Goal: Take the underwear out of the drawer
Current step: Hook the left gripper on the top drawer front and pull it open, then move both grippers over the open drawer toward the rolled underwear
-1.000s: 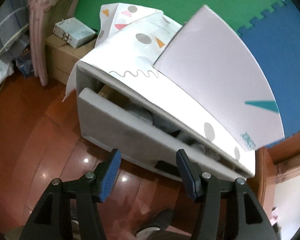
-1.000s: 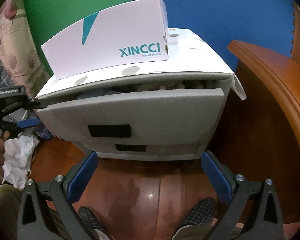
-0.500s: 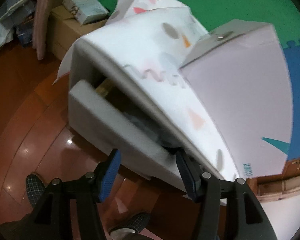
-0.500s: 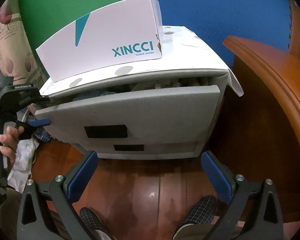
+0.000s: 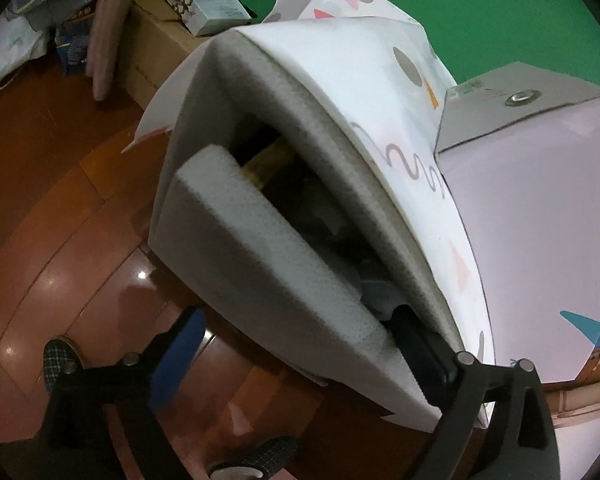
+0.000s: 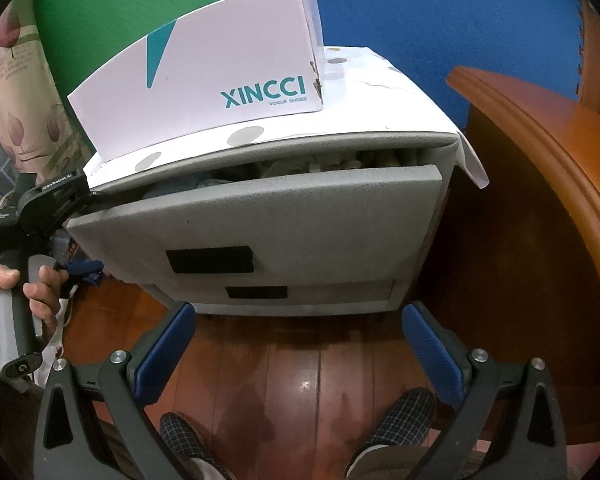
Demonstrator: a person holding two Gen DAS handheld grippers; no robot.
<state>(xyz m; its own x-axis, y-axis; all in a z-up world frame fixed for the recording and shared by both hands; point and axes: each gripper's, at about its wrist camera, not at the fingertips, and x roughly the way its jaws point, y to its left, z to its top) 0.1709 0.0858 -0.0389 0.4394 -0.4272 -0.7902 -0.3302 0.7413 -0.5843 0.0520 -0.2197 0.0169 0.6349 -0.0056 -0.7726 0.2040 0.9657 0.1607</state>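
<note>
— Jaws on the left gripper (image 5: 300, 344) were opening, spread wide astride the near end of the drawer front (image 5: 268, 256): one blue finger (image 5: 180, 344) hung outside over the wooden floor (image 5: 40, 220), the other (image 5: 418, 344) sat in the gap behind the panel. Nothing looked pinched between them.

— And the right gripper (image 6: 300, 344)?

— Its jaws stood wide apart and empty, hovering above the floor just in front of the grey cabinet (image 6: 380, 296), touching nothing.

— Where was the underwear?

— Inside the top drawer (image 6: 260, 216), which was pulled partly out. Crumpled pale and bluish cloth (image 6: 332, 162) showed in the slot along its upper edge; I could not tell which pieces were underwear.

— Anything on top?

— A patterned white sheet (image 6: 380, 104) covered the cabinet, and a pink shoe box (image 6: 204, 80) marked XINCCI rested on it toward the left.

— Who held the left tool?

— A hand (image 6: 16, 300) wrapped round its grey handle at the far left of the right wrist view. Checked slippers (image 6: 388, 412) showed below, near the right gripper.
</note>
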